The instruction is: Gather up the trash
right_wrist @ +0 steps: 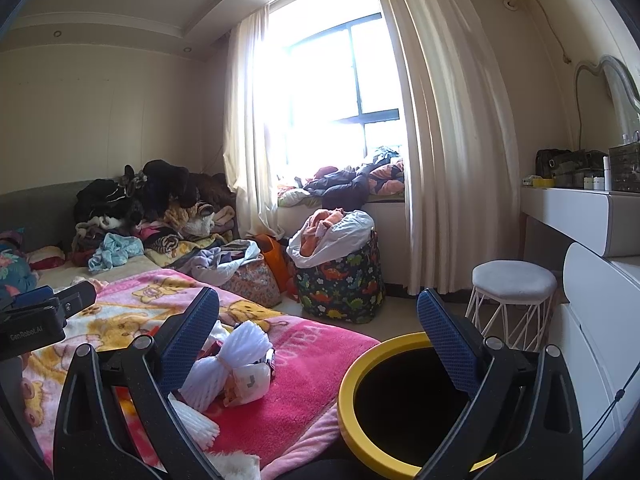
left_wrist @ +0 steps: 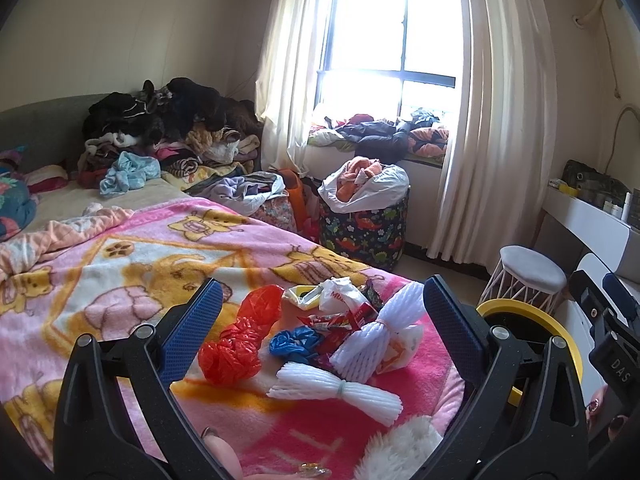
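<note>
A heap of trash lies on the pink blanket near the bed's corner: a red plastic bag, a blue bag, red wrappers, a white bag and two white foam nets. My left gripper hovers open over the heap, nothing between its fingers. In the right wrist view one foam net lies near the left finger. My right gripper is open and empty, above the bed edge and the yellow-rimmed bin.
The yellow bin rim stands on the floor at the bed's right. A white stool, a dinosaur-print laundry bin and a white dresser crowd the floor. Piled clothes cover the bed's far end.
</note>
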